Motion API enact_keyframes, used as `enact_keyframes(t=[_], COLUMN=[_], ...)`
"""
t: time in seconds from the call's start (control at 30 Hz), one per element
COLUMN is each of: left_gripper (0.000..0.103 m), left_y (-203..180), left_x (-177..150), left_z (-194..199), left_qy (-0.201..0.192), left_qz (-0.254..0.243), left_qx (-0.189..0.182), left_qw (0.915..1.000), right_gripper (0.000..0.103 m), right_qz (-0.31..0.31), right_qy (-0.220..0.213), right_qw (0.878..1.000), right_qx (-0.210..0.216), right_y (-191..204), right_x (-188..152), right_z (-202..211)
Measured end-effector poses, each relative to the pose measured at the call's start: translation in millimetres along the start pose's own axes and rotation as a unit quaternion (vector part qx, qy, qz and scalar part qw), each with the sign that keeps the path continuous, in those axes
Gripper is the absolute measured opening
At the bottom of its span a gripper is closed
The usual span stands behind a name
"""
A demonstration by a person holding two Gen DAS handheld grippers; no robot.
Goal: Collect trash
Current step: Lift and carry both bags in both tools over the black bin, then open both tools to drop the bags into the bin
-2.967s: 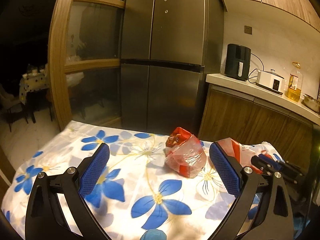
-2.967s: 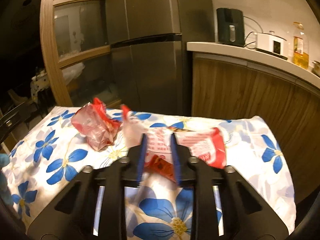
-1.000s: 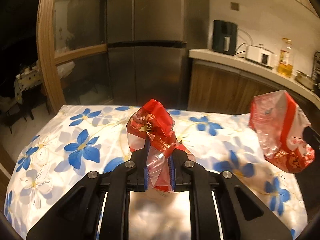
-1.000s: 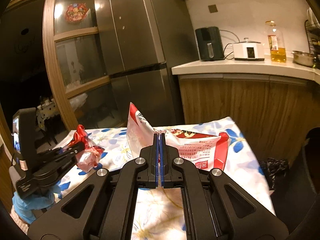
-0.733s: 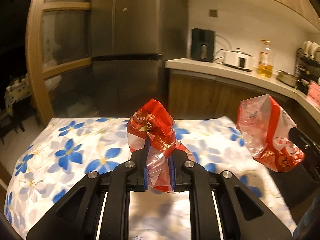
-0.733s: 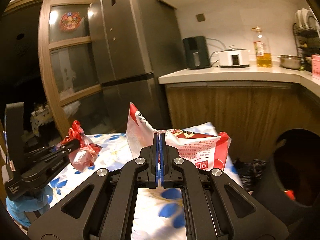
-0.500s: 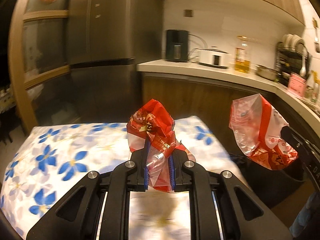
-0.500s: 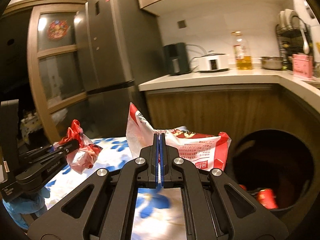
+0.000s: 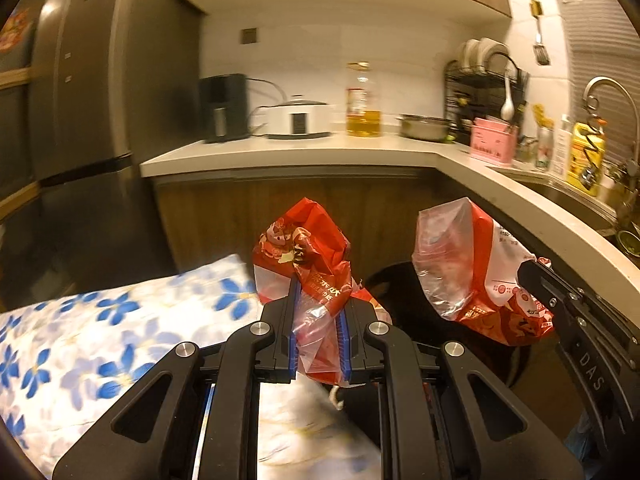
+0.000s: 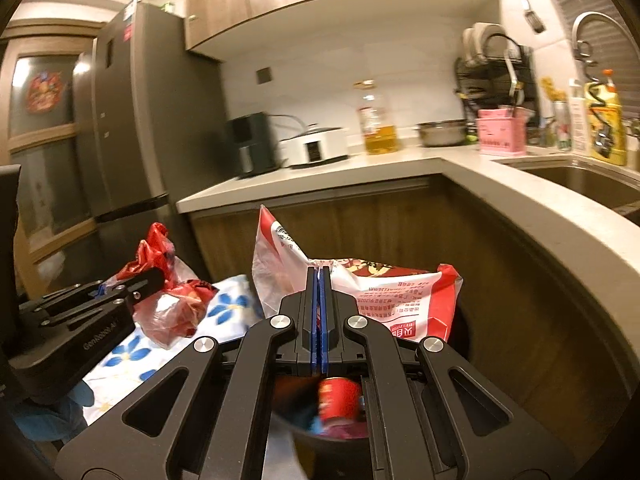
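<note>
A warm, dim kitchen. A pale L-shaped surface [image 9: 304, 156] runs from 9 o'clock round to 3 o'clock over dark wood cabinets [image 9: 240, 216]. At 10 o'clock stands a tall grey refrigerator [image 9: 80, 92]. Along the white wall [image 9: 304, 40] sit a black appliance [image 9: 222, 108], a white cooker [image 9: 298, 118], an oil bottle [image 9: 362, 100] and a dish rack [image 9: 486, 96]. A tap [image 10: 592, 32] arches over the sink [image 10: 580, 184] at 2 o'clock. A blue-flowered cloth [image 9: 80, 344] lies at 8 o'clock.

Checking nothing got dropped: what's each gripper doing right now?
Left gripper: shut on crumpled red wrapper.
Right gripper: shut on red-and-white bag.
</note>
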State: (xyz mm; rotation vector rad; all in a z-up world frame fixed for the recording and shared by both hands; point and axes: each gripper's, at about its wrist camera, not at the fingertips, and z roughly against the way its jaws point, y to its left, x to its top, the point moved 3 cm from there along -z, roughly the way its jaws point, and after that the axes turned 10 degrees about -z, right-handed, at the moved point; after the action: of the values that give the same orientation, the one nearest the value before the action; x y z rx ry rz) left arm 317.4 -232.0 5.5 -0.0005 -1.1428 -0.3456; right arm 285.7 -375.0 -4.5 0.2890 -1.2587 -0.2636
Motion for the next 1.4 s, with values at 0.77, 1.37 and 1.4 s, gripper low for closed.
enact_keyframes(t=[0.77, 1.37, 1.4], left_gripper=[0.020, 0.055, 0.057], left_y=[-49, -35, -33], left_x=[4, -4, -5], left_z=[-44, -55, -54], left_qy=[0.020, 0.032, 0.032], left_qz=[-0.022, 0.014, 0.019], left_qx=[-0.036, -0.073, -0.074], left_qw=[0.9989, 0.9967, 0.9965], right_gripper=[0.001, 0.033, 0.038], right_qz=[-0.029, -0.048, -0.050], right_qy=[0.011, 0.030, 0.028], right_qw=[0.999, 0.998, 0.998], right_qx=[-0.022, -0.030, -0.032], right_y=[-36, -46, -48], right_x=[2, -2, -2], right_z=[-15, -27, -25])
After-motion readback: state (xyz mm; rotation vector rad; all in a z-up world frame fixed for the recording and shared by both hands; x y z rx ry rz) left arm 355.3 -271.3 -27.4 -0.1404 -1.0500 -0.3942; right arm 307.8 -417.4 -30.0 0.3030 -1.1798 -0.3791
